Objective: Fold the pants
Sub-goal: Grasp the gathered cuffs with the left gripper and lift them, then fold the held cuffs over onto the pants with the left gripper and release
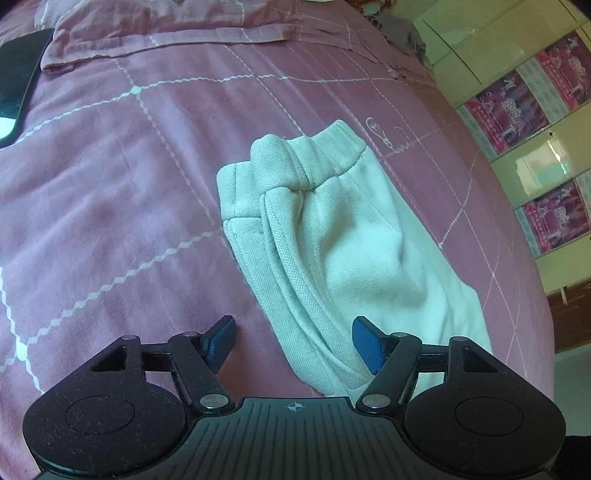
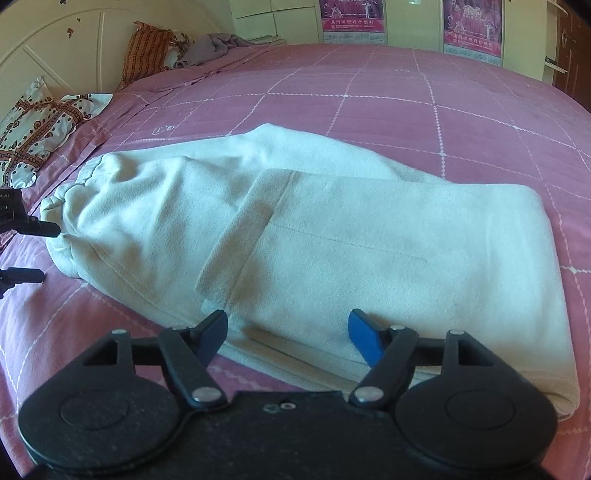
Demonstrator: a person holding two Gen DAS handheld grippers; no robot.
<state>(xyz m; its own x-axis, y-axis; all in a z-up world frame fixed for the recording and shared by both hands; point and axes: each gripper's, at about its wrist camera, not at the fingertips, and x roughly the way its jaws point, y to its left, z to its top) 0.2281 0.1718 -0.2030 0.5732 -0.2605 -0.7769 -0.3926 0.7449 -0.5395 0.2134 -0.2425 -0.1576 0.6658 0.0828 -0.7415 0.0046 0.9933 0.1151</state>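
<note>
Pale cream pants [image 2: 332,236] lie on a pink bedspread [image 2: 424,103], folded over lengthwise with the legs doubled back. In the left wrist view the pants [image 1: 354,236] show their bunched elastic waistband [image 1: 306,162] at the far end. My left gripper [image 1: 293,343] is open and empty, hovering just above the near edge of the pants. My right gripper [image 2: 288,338] is open and empty, at the near edge of the folded legs. The left gripper's black fingers [image 2: 40,229] show in the right wrist view beside the waistband.
The bedspread [image 1: 110,184] has a white grid pattern. A pink pillow [image 1: 166,33] and a dark flat device [image 1: 18,85] lie at the far end. Patterned pillows [image 2: 40,122], [image 2: 147,51] sit by the headboard. Cabinets with posters [image 1: 535,92] stand beside the bed.
</note>
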